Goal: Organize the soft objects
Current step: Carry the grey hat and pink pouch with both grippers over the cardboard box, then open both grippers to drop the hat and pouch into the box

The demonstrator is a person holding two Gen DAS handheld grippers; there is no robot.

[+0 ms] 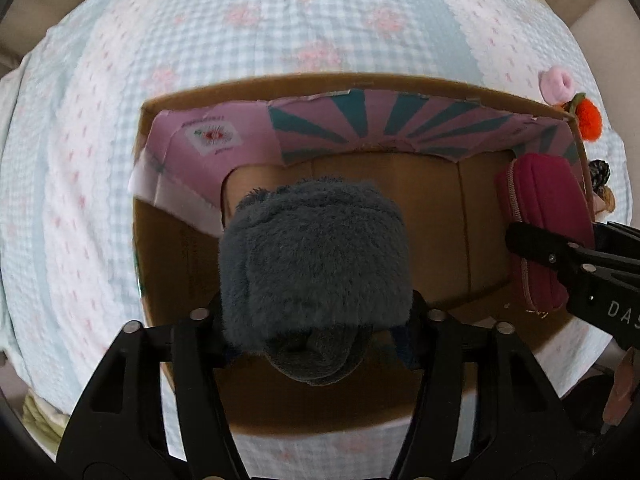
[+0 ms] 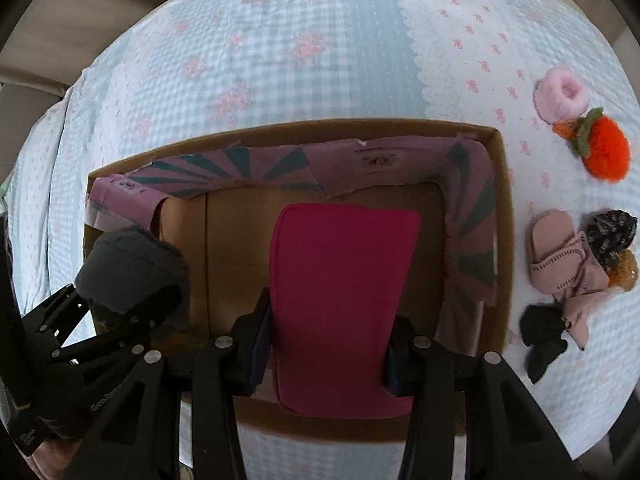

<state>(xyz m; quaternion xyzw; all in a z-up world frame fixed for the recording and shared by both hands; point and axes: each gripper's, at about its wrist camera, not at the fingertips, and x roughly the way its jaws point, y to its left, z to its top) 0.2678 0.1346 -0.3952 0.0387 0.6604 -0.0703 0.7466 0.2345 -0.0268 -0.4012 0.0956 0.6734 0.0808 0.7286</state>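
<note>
A grey fluffy plush (image 1: 316, 256) hangs inside an open cardboard box (image 1: 360, 80) lined with pink and teal paper. My left gripper (image 1: 316, 308) points straight down with the plush between its fingers. The jaws stand apart, and a blue pad shows clear of the plush's lower part. In the right wrist view the same plush (image 2: 128, 264) and left gripper (image 2: 132, 312) sit at the box's left end. My right gripper (image 2: 328, 344) is shut on a magenta zip pouch (image 2: 344, 300), held over the box (image 2: 280, 128) floor at its right half. The pouch (image 1: 548, 216) also shows in the left wrist view.
The box stands on a blue-checked floral bedspread (image 2: 320, 60). To its right lie a pink fluffy ring (image 2: 560, 94), an orange pom-pom fruit (image 2: 604, 152), a pink cloth piece (image 2: 560, 264), a dark speckled item (image 2: 612, 232) and a black item (image 2: 544, 336). Beige cushions (image 2: 80, 0) lie beyond.
</note>
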